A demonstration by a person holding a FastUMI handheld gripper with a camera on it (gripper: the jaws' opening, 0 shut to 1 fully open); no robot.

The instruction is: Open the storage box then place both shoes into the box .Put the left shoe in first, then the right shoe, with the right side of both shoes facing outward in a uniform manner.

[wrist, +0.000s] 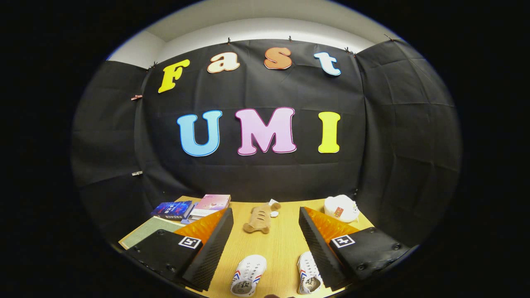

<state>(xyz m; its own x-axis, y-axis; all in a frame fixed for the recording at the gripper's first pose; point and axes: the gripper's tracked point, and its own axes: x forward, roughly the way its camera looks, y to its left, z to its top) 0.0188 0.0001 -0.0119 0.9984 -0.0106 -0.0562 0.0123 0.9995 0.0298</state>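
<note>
A: What are the tongs doing?
B: The gripper point(265, 231) is spread wide, grasping nothing.
A: The shoes?
B: Left shoe point(247, 275) at six o'clock between the fingers; right shoe point(309, 278) touching the five o'clock finger.

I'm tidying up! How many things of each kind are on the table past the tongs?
White shoes: 2
Books: 2
Brown plush toy: 1
White plush toy: 1
Total: 6
The tongs are open, holding nothing.

Gripper point(265, 240) fingers are spread wide with bare table point(277, 244) between them. Two white shoes point(248, 275) sit low in that gap; a plush toy point(258, 219) blocks beyond the shoes, books point(194, 207) off left.
</note>
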